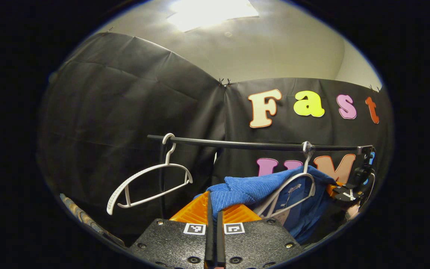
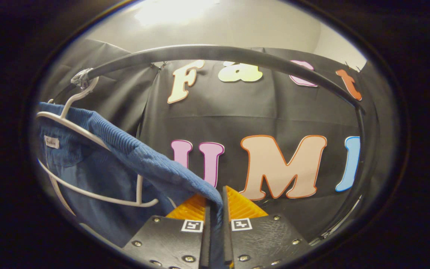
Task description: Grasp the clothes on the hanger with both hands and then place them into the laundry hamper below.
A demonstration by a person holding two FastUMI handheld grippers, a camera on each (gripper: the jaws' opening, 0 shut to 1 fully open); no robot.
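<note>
A blue ribbed garment (image 1: 259, 188) hangs on a white hanger (image 1: 293, 186) from the black rail (image 1: 259, 145). My left gripper (image 1: 214, 209) is shut on a fold of its near shoulder, the cloth pinched between the fingers. In the right gripper view the same blue garment (image 2: 140, 157) drapes from its hanger (image 2: 88, 138) down into my right gripper (image 2: 215, 205), which is shut on the other shoulder's edge. My right gripper (image 1: 349, 192) also appears beyond the garment in the left gripper view, held by a hand.
An empty white hanger (image 1: 151, 183) hangs tilted at the left end of the rail. The rail (image 2: 237, 56) arcs close overhead in the right gripper view, with its upright post (image 2: 364, 149) at the right. A patterned edge (image 1: 84, 216) shows low left.
</note>
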